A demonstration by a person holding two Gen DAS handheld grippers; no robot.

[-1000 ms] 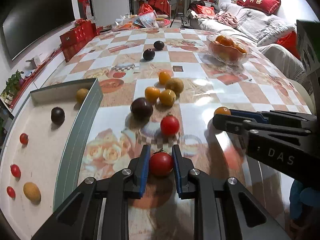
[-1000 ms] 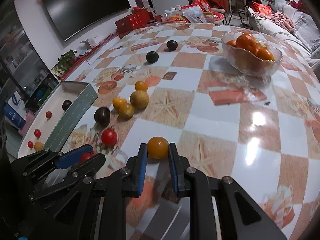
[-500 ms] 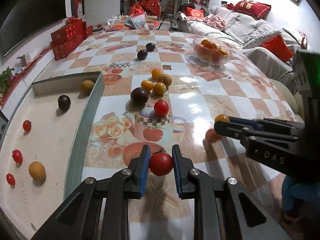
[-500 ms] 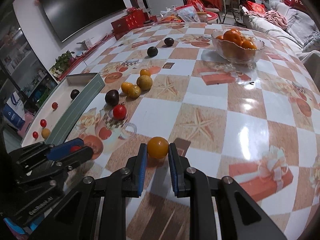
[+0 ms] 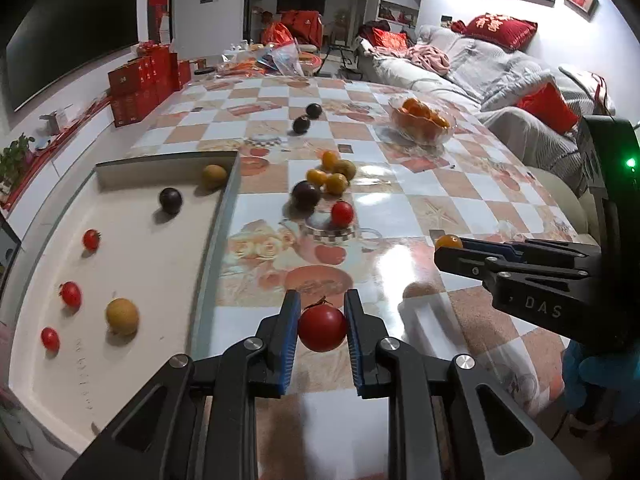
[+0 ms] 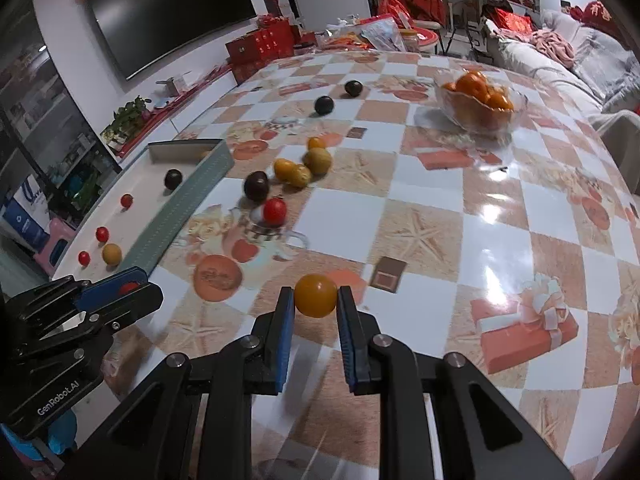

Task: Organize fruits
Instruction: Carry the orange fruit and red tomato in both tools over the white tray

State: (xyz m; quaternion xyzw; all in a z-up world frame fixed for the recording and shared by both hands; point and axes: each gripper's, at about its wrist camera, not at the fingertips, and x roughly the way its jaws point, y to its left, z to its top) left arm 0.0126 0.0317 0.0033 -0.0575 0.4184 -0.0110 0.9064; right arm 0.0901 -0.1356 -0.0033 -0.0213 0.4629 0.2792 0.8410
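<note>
My left gripper (image 5: pixel 321 308) is shut on a red tomato (image 5: pixel 322 328) and holds it above the patterned table, just right of the white tray (image 5: pixel 168 264). My right gripper (image 6: pixel 313 300) is shut on a small orange fruit (image 6: pixel 316 295) and holds it above the table; it also shows in the left wrist view (image 5: pixel 448 241). The tray holds several fruits: three small red tomatoes, two yellow-brown fruits and a dark plum (image 5: pixel 171 200). A loose cluster of orange, yellow and dark fruits (image 5: pixel 328 176) and a red tomato (image 5: pixel 342 213) lie mid-table.
A glass bowl of oranges (image 5: pixel 422 118) stands at the far right of the table. Two dark plums (image 5: pixel 306 118) lie farther back. Red boxes (image 5: pixel 142 80) and clutter sit at the far left edge. A sofa (image 5: pixel 500 80) runs along the right side.
Both grippers have risen and pulled back toward me with their fruits; the table fruits now look farther away. The left gripper has shifted toward the tray.
</note>
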